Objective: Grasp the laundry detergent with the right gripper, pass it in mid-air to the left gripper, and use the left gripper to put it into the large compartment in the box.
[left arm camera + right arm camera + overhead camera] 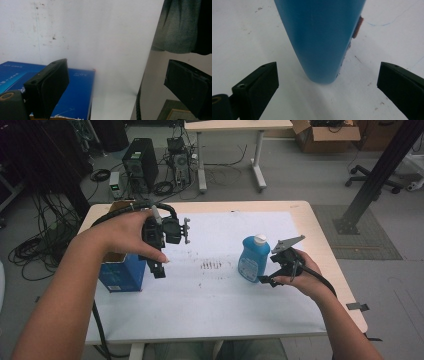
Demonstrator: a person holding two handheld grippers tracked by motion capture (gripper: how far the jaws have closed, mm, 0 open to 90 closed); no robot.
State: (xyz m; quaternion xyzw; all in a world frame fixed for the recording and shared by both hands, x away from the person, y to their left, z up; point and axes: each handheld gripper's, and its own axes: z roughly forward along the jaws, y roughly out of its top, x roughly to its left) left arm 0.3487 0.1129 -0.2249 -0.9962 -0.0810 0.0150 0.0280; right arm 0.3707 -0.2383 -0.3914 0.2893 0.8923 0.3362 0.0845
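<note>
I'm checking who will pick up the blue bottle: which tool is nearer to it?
The right tool. It sits just beside the blue bottle, jaws open toward its base. The left tool is held far off, above the blue box.

My black jaws framed a blue plastic bottle with a white cap (253,258) on the smudged white table sheet (215,290); a blue cardboard box (121,274) stood left.

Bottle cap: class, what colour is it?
White, atop the blue bottle; the cap shows best in the high view.
</note>
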